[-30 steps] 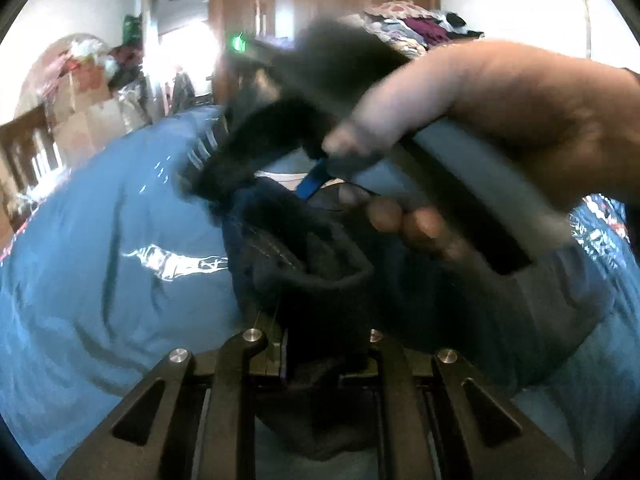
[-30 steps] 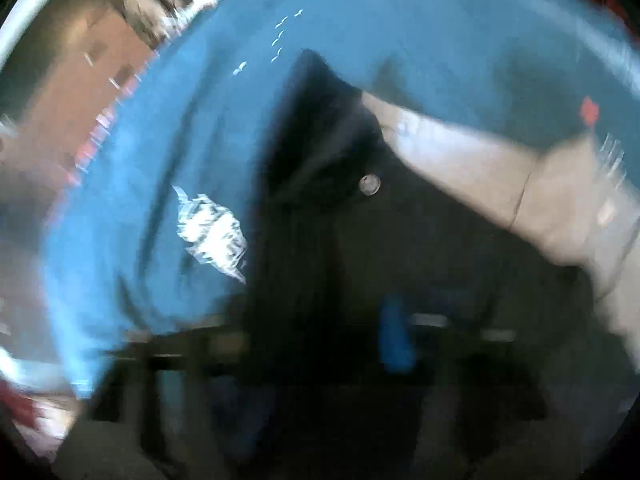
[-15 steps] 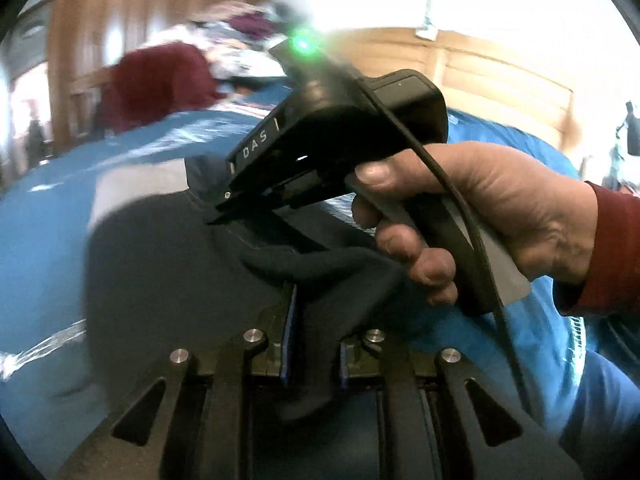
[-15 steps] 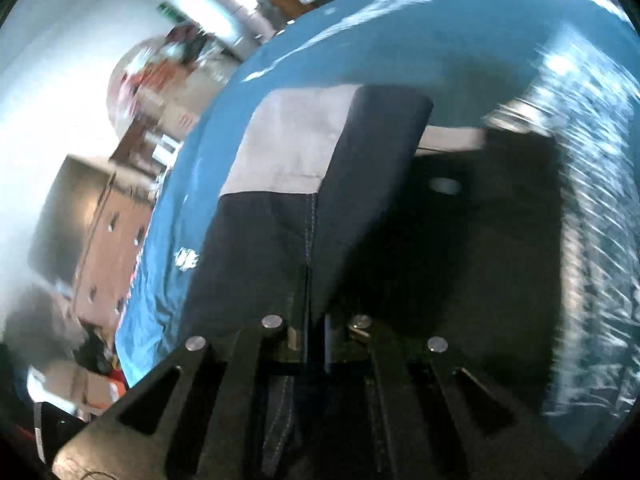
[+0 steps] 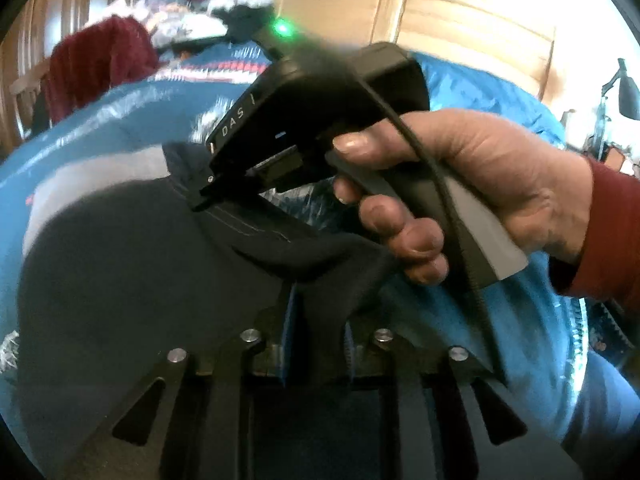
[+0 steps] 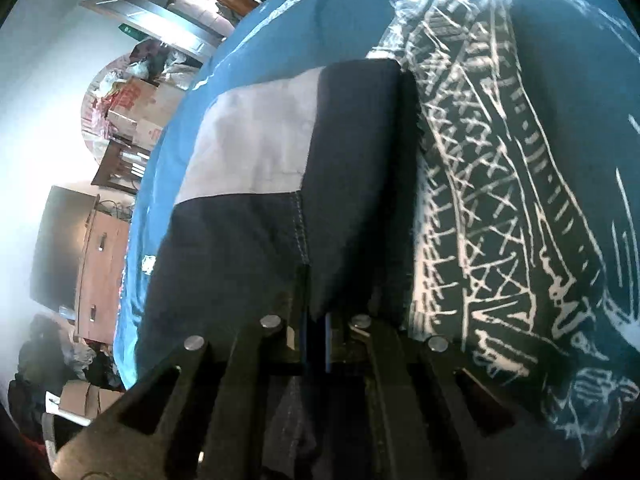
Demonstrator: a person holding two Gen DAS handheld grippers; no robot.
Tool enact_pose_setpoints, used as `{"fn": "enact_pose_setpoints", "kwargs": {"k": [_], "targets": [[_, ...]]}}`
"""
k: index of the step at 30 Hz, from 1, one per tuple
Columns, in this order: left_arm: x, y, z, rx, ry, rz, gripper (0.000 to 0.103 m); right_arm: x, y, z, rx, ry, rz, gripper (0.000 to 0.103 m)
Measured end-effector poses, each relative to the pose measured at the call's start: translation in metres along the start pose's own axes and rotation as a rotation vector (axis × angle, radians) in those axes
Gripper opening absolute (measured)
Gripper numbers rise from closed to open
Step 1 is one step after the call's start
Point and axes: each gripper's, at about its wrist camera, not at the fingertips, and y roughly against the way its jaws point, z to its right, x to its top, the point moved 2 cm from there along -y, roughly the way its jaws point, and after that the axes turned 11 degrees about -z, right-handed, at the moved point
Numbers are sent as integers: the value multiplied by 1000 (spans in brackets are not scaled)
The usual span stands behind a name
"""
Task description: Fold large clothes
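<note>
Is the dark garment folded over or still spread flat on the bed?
Folded over: in the right wrist view the dark garment shows a rounded doubled edge, with layers stacked on the blue bedcover.

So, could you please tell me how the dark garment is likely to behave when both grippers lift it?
The dark garment is probably floppy: it bunches and drapes at the left gripper. It likely sags between grips, and its folded layers may slide apart on the blue bedcover.

In the left wrist view, the garment (image 5: 132, 264) lay on the bed cover (image 5: 500, 320), filling the frame's left and centre. The right gripper (image 5: 208, 196), held in a hand (image 5: 480, 184) at the right, met the garment's far edge at centre. A clothes pile (image 5: 188, 4) sat behind, upper left.
</note>
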Motion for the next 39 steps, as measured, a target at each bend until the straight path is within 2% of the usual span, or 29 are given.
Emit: {"fn": "enact_pose_setpoints", "kwargs": {"k": [2,4,5,6,7,9,12,14,17,18,20,22,25,27,28,29,31,32,33,35,36,39], "targets": [[-5,-9,-6,-5,22,-49,30,-4,5,3,9,-3,14,6],[-9,-1,-4,-8,29,-45,32,-9,12,9,24,-18,0,14],[-12,9,-3,-7,27,-34,36,-12,14,10,41,-31,-19,15],[-19,24,-4,1,24,-16,41,-17,18,9,53,-35,-39,19],[-27,41,-7,5,33,5,42,-23,23,7,61,-30,-45,29],[-45,72,-16,12,69,46,44,-39,36,6,74,-20,-44,40],[-71,118,-33,68,133,111,51,-69,51,-4,68,-1,-42,58],[-92,141,-49,116,178,137,55,-89,55,-8,61,15,-45,62],[-115,146,-66,160,226,130,63,-107,48,-15,7,44,-64,63],[-119,142,-71,179,240,108,63,-110,44,-15,0,48,-69,62],[-122,129,-81,179,260,78,63,-110,37,-16,0,51,-71,50],[-118,116,-85,181,252,61,63,-108,35,-15,28,43,-68,5],[-109,93,-91,190,250,34,61,-107,39,-8,18,37,-36,2],[-100,90,-102,252,254,50,53,-109,38,13,-22,2,-27,2],[-99,88,-107,278,241,42,53,-111,36,27,21,-38,-33,1],[-104,82,-114,314,205,5,57,-114,33,34,48,-50,-41,1],[-117,66,-124,327,163,-77,61,-116,29,32,27,-18,-42,1],[-127,61,-129,290,164,-105,61,-114,29,32,26,-17,-36,1],[-128,66,-130,271,173,-98,60,-114,30,33,33,-20,-32,1],[-128,82,-124,260,157,-97,56,-114,31,33,46,-12,-21,1],[-129,93,-120,241,164,-82,51,-115,32,34,51,-5,-17,1],[-129,140,-114,163,213,39,51,-118,35,38,54,-5,-4,1]]}}
